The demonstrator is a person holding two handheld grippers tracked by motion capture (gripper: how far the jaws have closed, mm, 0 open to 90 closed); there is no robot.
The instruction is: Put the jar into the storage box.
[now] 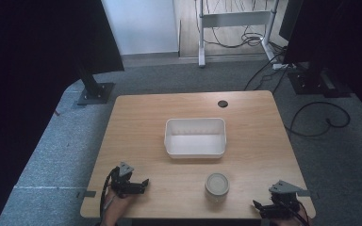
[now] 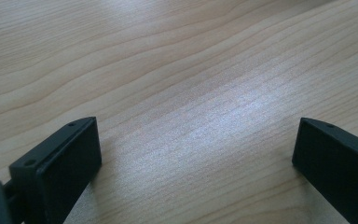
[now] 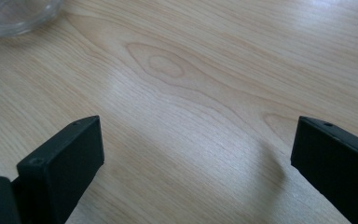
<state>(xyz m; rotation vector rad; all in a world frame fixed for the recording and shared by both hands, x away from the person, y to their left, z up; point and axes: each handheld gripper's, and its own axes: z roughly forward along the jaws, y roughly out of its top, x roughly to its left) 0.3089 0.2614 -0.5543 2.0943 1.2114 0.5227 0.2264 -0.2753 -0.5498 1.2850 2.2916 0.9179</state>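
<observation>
Both grippers spread wide — nothing held.

The left gripper (image 1: 143, 182) and right gripper (image 1: 258, 205) rest low at the wooden table's (image 1: 136, 117) near edge; between them, nearer the right one, a lidded glass jar (image 1: 217, 184) stands upright — white plastic bin (image 1: 195, 137) beyond, long side crosswise.

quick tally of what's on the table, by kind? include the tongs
White bin: 1
Clear glass jar: 1
Tongs: 2, left tongs and right tongs, both open and holding nothing
Total: 4, all on the wooden table
</observation>
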